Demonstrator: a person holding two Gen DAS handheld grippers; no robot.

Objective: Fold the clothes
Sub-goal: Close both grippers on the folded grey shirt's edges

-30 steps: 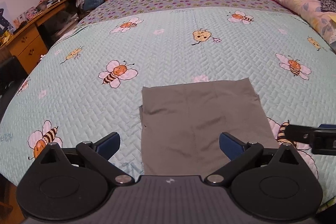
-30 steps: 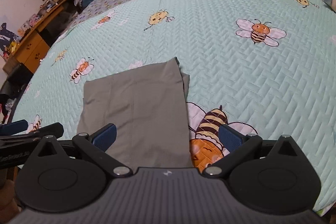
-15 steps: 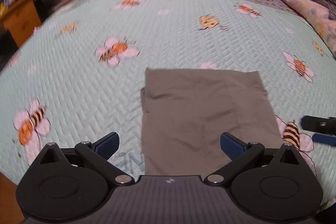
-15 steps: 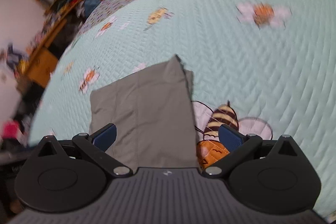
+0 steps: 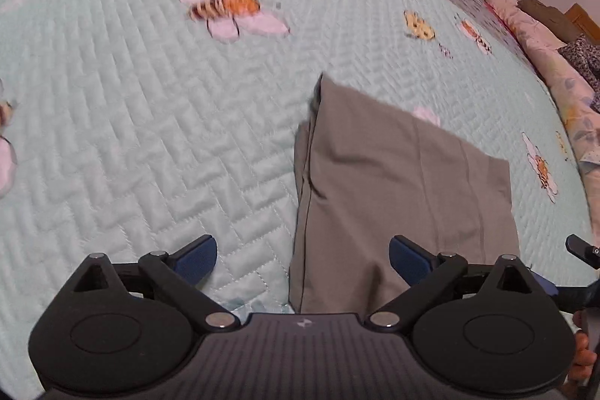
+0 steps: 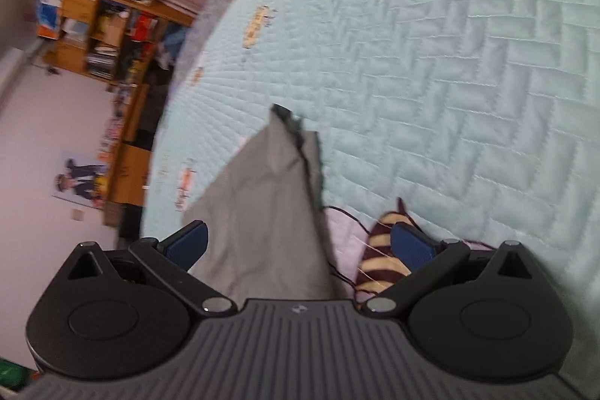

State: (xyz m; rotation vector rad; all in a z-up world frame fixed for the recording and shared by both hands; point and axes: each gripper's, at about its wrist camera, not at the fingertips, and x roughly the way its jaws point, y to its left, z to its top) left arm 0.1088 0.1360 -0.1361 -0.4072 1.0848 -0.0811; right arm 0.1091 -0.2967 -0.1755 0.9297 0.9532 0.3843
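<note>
Cloth, grey and folded into a rectangle, lies flat on the bed, on a pale green quilt printed with bees. Its layered edges show along the left side in the left wrist view, slightly stepped at the far corner.

The left gripper is spread wide, holding nothing; its blue pads straddle the cloth's near left edge, one over bare quilt, the other over the cloth. The right gripper is likewise released and empty, its left pad over the cloth and its right pad over a large striped bee just beside the cloth's right edge. Whether either gripper touches the fabric cannot be told.

At the right rim of the left wrist view, part of the right gripper and fingers of a hand show. Pillows lie at the bed's far right. The right wrist view, blurred, shows wooden shelves against the wall beyond the bed.
</note>
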